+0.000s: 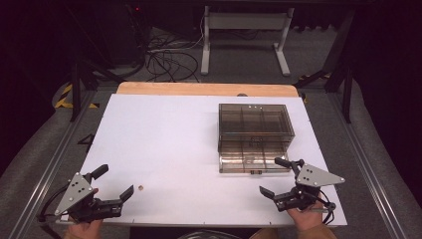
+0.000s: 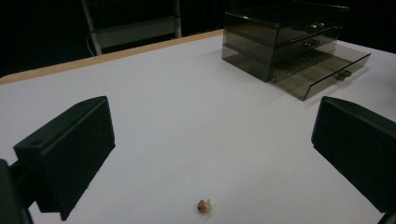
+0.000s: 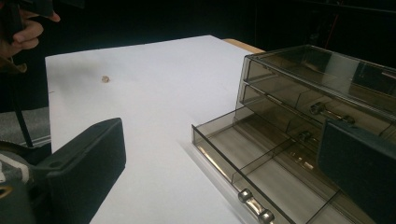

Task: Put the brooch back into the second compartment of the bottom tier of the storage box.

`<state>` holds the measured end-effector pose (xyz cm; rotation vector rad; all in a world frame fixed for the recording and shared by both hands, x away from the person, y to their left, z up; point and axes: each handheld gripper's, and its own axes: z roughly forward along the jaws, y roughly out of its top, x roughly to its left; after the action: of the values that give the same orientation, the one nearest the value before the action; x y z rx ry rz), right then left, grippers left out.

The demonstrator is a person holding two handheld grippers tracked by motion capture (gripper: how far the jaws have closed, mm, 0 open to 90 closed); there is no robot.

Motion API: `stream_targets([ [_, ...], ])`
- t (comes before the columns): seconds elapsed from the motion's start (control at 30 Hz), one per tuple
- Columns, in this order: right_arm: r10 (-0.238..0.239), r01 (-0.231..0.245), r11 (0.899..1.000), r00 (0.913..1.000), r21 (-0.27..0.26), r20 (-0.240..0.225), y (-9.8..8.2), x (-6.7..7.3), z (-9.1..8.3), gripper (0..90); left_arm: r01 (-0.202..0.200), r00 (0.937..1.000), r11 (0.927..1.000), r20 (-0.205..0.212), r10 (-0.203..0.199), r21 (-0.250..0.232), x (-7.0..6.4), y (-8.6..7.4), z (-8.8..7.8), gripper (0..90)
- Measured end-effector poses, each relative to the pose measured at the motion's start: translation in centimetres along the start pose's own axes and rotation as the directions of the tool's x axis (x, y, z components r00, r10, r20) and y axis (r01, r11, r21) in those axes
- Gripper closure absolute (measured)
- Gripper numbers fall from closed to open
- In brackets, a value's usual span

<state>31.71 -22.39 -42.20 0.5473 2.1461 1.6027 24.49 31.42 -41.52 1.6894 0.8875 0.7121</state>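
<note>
Your left gripper (image 1: pixel 115 185) and right gripper (image 1: pixel 271 178) both rest with jaws apart, empty. A small tan object (image 2: pixel 204 205) lies untouched at seven o'clock; the drawer box (image 1: pixel 255 119) at two o'clock has its bottom drawer (image 3: pixel 261 179) open.

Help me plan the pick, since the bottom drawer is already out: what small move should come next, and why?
Probably ease the left gripper forward and down over the small tan object: it lies on the white table just ahead of its open fingers, and the smoky clear drawer box's bottom drawer is open.
</note>
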Motion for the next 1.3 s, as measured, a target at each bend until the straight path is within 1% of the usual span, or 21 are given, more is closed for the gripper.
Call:
stream_targets([
  [0.07, -0.001, 0.001, 1.000, 1.0000, 0.000, -0.002, 0.05, 0.04, 0.01, 2.3, 0.001, 1.0000, 1.0000, 0.003, -0.001, -0.003, -0.02, 0.07, -0.08, 0.3],
  [0.33, 0.002, -0.002, 1.000, 0.9999, 0.010, -0.010, 0.27, -0.11, -0.01, 4.1, -0.030, 0.9996, 0.9995, -0.003, 0.030, -0.008, -0.36, 0.20, -0.20, 0.4],
  [0.47, 0.003, -0.002, 1.000, 0.9999, 0.017, -0.017, 0.34, -0.08, 0.10, 4.8, -0.026, 0.9997, 0.9996, -0.006, 0.026, -0.008, -0.30, 0.20, -0.21, 0.3],
  [0.53, 0.001, 0.000, 1.000, 0.9999, 0.029, -0.017, 0.45, -0.01, 0.19, 5.4, -0.018, 0.9997, 0.9998, -0.016, 0.018, -0.011, -0.27, 0.22, -0.24, 0.3],
  [0.63, 0.003, -0.002, 0.999, 0.9997, 0.035, -0.026, 0.48, 0.03, 0.30, 5.8, -0.002, 0.9999, 1.0000, -0.017, 0.002, -0.008, -0.13, 0.27, -0.35, 0.3],
  [0.7, -0.001, 0.003, 0.999, 0.9996, 0.046, -0.030, 0.55, 0.03, 0.46, 6.2, 0.000, 0.9997, 1.0000, -0.023, 0.000, -0.006, -0.10, 0.30, -0.32, 0.3],
  [0.77, -0.002, 0.003, 0.999, 0.9995, 0.052, -0.031, 0.61, 0.06, 0.48, 6.5, -0.004, 0.9998, 1.0000, -0.018, 0.004, -0.005, -0.12, 0.31, -0.29, 0.3],
  [0.93, -0.001, 0.003, 0.998, 0.9994, 0.060, -0.035, 0.68, 0.05, 0.60, 7.0, -0.008, 0.9998, 1.0000, -0.020, 0.008, -0.002, -0.19, 0.33, -0.33, 0.3],
  [1.13, 0.005, -0.002, 0.998, 0.9991, 0.068, -0.041, 0.76, 0.14, 0.62, 7.4, -0.016, 0.9996, 0.9999, -0.025, 0.016, -0.004, -0.25, 0.35, -0.39, 0.4],
  [1.2, 0.005, -0.002, 0.998, 0.9991, 0.068, -0.043, 0.82, 0.14, 0.62, 7.6, -0.022, 0.9992, 0.9998, -0.034, 0.022, -0.003, -0.27, 0.38, -0.39, 0.5],
  [1.3, 0.000, 0.003, 0.997, 0.9989, 0.074, -0.047, 0.99, 0.20, 0.71, 7.7, -0.017, 0.9993, 0.9998, -0.032, 0.017, -0.003, -0.26, 0.41, -0.43, 0.5],
])
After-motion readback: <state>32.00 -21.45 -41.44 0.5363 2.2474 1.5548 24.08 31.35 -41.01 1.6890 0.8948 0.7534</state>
